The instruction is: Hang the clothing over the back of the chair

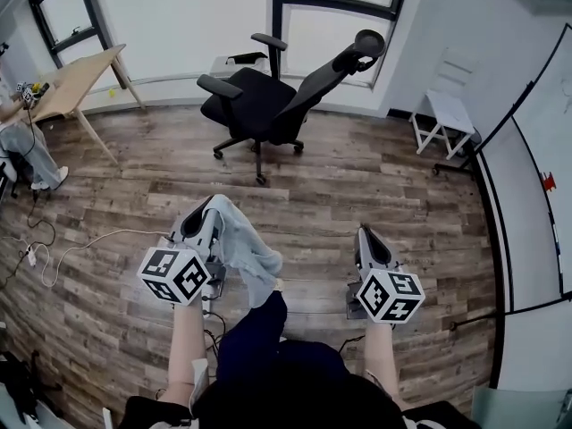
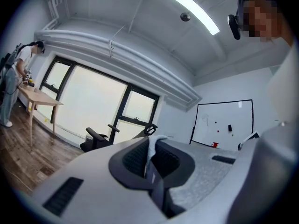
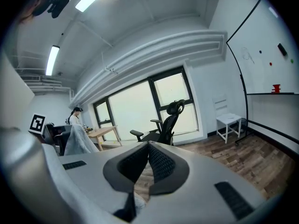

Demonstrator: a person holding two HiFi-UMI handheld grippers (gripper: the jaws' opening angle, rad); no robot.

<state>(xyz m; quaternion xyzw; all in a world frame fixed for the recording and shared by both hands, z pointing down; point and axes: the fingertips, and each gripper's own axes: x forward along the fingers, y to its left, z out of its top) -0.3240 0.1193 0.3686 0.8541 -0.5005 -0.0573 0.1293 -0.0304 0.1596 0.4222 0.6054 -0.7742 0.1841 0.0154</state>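
- Holding item: clothing [image 1: 243, 250], pale, pinched at one edge in the left gripper [image 1: 211, 206], jaws pressed together on a thin fold; the rest hangs down beside the person's leg [image 1: 255, 338], apparently so that it stays clear of the floor [image 1: 357, 177].
- Right gripper [image 1: 365, 232]: jaws closed tip to tip, nothing between them; probably kept free to spread the cloth later.
- Chair [image 1: 259, 105]: black office type, well apart, ahead near the window [image 1: 331, 16]; reclined back [image 1: 326, 74] bare.
- Status, judged: carrying stage; hanging not yet begun.
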